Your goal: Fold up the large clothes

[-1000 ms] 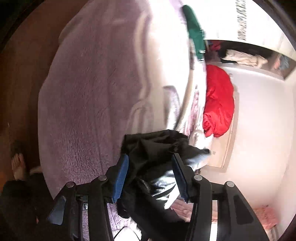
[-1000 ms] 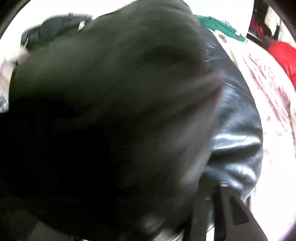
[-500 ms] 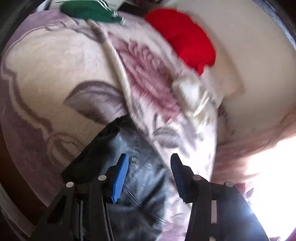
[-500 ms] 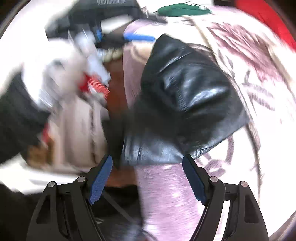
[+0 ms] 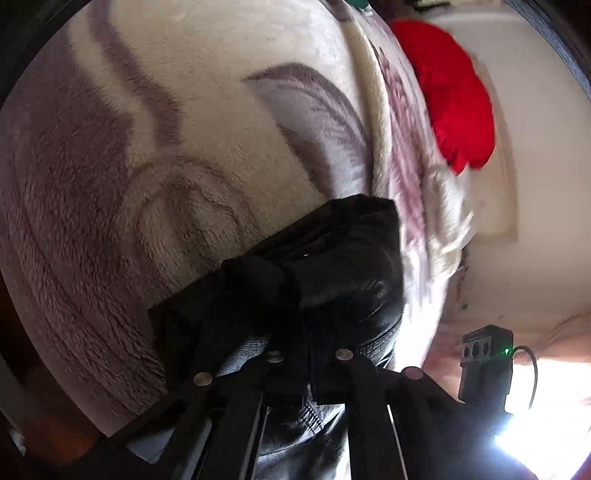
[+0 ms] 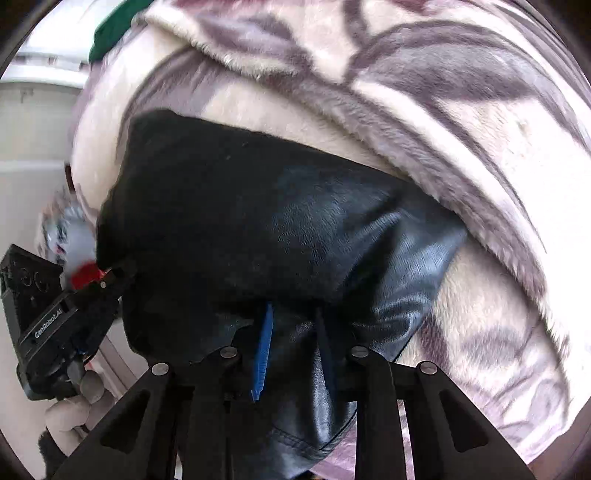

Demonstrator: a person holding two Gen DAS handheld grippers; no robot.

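A black leather jacket [image 5: 343, 266] lies bunched on a plush cream and mauve blanket [image 5: 147, 147]. My left gripper [image 5: 306, 354] points down into the jacket's near part, its jaws shut with dark fabric pinched between them. In the right wrist view the jacket [image 6: 258, 206] fills the middle. My right gripper [image 6: 293, 332] is closing, and a fold of shiny leather fills the narrow gap between its blue pads [image 6: 264, 350]. The left gripper's body [image 6: 48, 317] shows at the jacket's left edge, held by a gloved hand [image 6: 74, 398].
A red garment [image 5: 454, 92] lies at the blanket's far right edge by a white wall. A green garment [image 6: 110, 29] sits at the far end of the blanket [image 6: 461, 129]. A thick blanket fold [image 6: 369, 122] runs just beyond the jacket. The right gripper's body [image 5: 484, 365] shows at lower right.
Both grippers stood open half a second ago. The left one has dropped onto the jacket and shut on it. The right one has swung over the blanket and narrowed onto a leather fold.
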